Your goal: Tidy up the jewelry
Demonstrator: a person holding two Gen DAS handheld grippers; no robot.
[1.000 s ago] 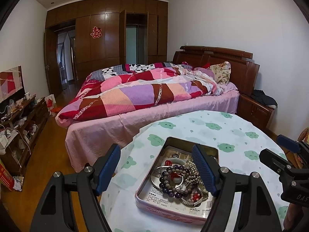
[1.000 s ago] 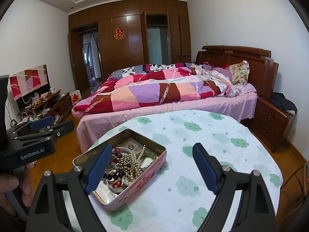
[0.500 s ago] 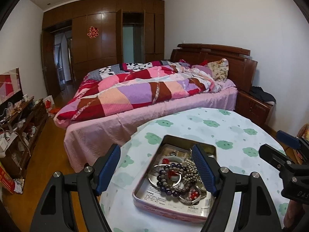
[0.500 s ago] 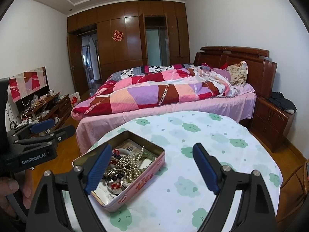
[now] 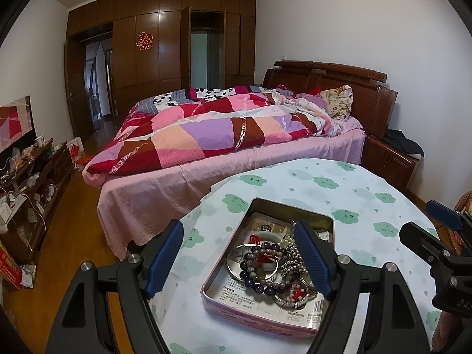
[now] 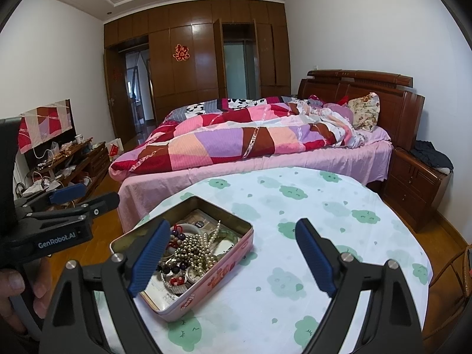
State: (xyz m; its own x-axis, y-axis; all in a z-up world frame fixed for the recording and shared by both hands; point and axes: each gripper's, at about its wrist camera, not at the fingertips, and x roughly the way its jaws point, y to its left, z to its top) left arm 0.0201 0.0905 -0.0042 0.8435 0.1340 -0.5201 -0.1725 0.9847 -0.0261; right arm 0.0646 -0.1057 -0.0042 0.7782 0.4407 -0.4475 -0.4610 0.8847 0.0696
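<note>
Pink tin (image 5: 259, 323) w/ tangled jewelry (image 5: 267, 265) (bead bracelets, pearl strand, bangle) sits on cloud-print tablecloth (image 5: 348, 206), near table's left edge. L gripper (image 5: 240, 261) above tin, fingers spread wide, holding nothing. R gripper (image 6: 233, 259) just right of tin, fingers also spread wide, nothing held; left pad (image 6: 149, 261) overlaps tin in view, contact unclear.

Only the pink tin (image 6: 206, 277), heaped with tangled jewelry (image 6: 188, 250), occupies the table (image 6: 339, 236) near its left edge. The right half and far edge lie bare. The bed (image 6: 265, 159) apparently stands just beyond the far edge.
</note>
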